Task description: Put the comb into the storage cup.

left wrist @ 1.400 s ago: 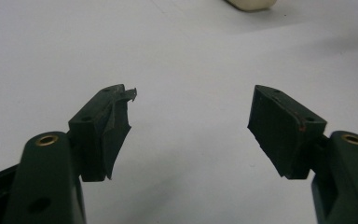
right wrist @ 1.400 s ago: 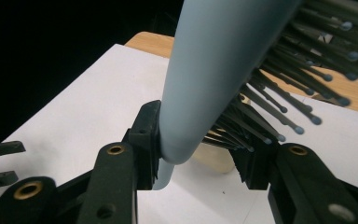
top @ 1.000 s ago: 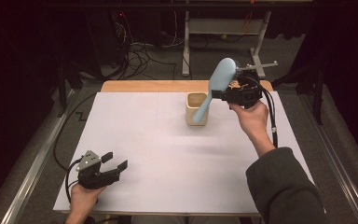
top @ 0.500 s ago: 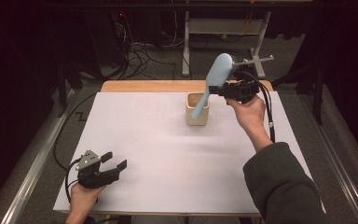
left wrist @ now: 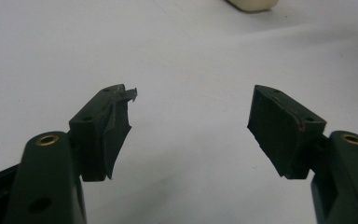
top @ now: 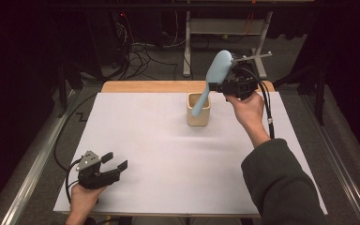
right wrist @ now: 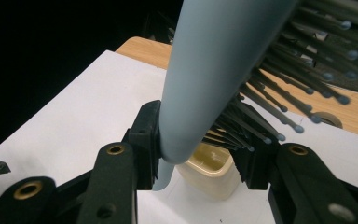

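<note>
Pale blue plastic hairbrush (top: 211,82): tilted, handle tip inside the square cream cup (top: 198,110), head pinched by the right tool (top: 218,86) above the cup. Left tool (top: 114,161): jaws spread, empty, well apart from the cup, low over the white table (top: 168,154).

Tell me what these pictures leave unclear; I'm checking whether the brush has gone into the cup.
- Hairbrush handle tip: high view, lost behind the cup rim.
- Cup floor: right gripper view, hidden by the brush.
- Cup: left gripper view, cut off by the top edge.
</note>
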Demonstrator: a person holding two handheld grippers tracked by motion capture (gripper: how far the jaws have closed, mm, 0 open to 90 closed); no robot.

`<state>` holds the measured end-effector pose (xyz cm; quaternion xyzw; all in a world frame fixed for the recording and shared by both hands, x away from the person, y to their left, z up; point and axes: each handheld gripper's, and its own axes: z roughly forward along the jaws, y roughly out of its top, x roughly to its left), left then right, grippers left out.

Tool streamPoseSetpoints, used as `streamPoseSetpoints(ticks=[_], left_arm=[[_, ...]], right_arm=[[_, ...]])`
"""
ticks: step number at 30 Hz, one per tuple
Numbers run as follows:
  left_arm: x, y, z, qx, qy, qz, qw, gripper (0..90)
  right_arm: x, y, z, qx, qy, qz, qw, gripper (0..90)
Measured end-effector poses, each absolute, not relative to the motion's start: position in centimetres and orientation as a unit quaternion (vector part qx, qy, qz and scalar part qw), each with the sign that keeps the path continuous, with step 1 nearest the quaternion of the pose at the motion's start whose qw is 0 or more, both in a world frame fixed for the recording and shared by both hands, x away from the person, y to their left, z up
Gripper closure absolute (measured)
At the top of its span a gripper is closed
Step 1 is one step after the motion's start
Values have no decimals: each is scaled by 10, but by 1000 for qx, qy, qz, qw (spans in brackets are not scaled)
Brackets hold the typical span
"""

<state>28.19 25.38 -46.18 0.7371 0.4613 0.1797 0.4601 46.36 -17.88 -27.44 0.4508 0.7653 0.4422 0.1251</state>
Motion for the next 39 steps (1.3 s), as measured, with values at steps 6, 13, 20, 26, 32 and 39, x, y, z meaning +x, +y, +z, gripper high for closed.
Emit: streamPoseSetpoints(ticks=[6, 13, 20, 26, 32, 39], left_arm=[[282, 254, -462, 738, 461, 179, 459, 296], [282, 254, -462, 738, 460, 179, 460, 296], [282, 254, -462, 737, 460, 179, 461, 296], [282, 254, -462, 737, 460, 180, 461, 296], [282, 254, -462, 737, 460, 179, 461, 295], [282, 254, -462, 737, 460, 179, 461, 296]], right_arm=[[469, -178, -276, 460, 758, 445, 126, 578], [476, -177, -278, 468, 753, 445, 128, 577], [480, -177, -276, 473, 749, 443, 137, 577], [483, -175, -276, 476, 747, 442, 140, 576], [488, -173, -275, 483, 743, 438, 149, 575], [491, -168, -275, 483, 745, 432, 157, 574]])
